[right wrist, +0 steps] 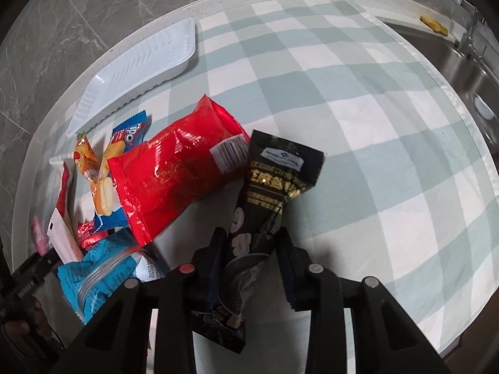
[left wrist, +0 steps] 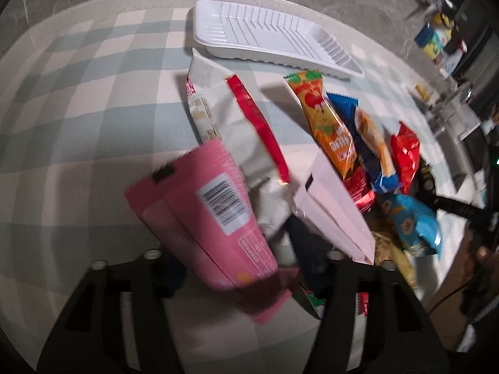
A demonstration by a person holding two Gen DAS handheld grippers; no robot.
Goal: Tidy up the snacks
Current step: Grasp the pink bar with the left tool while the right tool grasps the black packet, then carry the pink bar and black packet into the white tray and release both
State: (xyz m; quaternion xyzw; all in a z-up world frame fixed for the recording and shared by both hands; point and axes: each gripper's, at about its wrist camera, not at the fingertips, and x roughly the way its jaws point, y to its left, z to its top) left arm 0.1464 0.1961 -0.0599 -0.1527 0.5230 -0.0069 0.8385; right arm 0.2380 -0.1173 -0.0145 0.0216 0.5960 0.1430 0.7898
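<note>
Heap of snack packets (left wrist: 358, 155) on a green-and-white checked cloth (left wrist: 93, 99), spread between the two grippers and just short of a white ribbed tray (left wrist: 265, 37). Tray bare, lying near the cloth's far edge.

Left view: pink packet (left wrist: 212, 218) with a barcode label, tilted, its lower end down between the left gripper (left wrist: 246, 277) fingers. Jaws partly closed around it; pads hidden behind the wrapper, so a firm clamp cannot be told. Behind it, a white bag with a red stripe (left wrist: 237, 124). Just to the right, a pale pink pouch (left wrist: 336, 212), then an orange packet (left wrist: 330, 124), a dark blue biscuit pack (left wrist: 352, 115), a red bag (left wrist: 405, 155) and a light blue packet (left wrist: 414, 224), overlapping one another.

Right view: black packet (right wrist: 268, 193) with gold lettering, standing up at a slant, its narrow lower part squeezed between the right gripper (right wrist: 249, 249) fingers, jaws clamped on it. Upper end leaning against the large red bag (right wrist: 177, 174). Left of that, the same orange, blue and light blue wrappers, with the tray (right wrist: 137, 71) beyond them.

Steel sink (right wrist: 467, 71) with a tap at the right edge of the counter, well apart from the snacks.
</note>
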